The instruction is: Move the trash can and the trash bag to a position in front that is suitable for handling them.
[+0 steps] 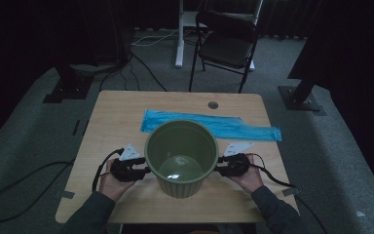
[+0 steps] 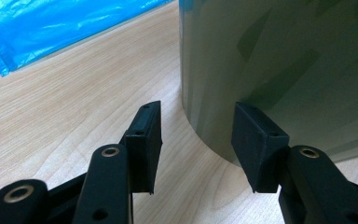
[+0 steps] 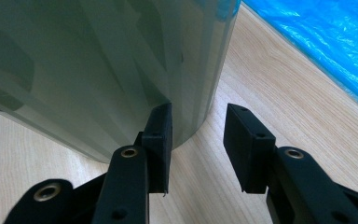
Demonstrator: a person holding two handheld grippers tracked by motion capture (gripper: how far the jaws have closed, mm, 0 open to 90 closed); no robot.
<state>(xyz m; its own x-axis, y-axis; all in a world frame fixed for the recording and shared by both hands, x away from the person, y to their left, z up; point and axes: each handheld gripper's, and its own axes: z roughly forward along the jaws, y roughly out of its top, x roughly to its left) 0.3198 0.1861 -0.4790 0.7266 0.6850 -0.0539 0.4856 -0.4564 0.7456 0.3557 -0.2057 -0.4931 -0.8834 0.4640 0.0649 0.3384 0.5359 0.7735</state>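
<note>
Two tools flanked the ribbed olive-green plastic bucket (image 1: 181, 158) standing near the front of the pale wooden counter (image 1: 112, 112). Left tool (image 2: 196, 142) and right tool (image 3: 196, 147) gaped, gripping nothing, apparently positioned to brace its walls. Blue plastic bag (image 1: 253, 129) lay flat behind.

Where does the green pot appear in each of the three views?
High view: the green pot stands at centre, near the table's front edge.
Left gripper view: its wall takes up the upper right.
Right gripper view: its wall takes up the upper left.
Shared landmark: the blue plastic bag behind the pot.
</note>
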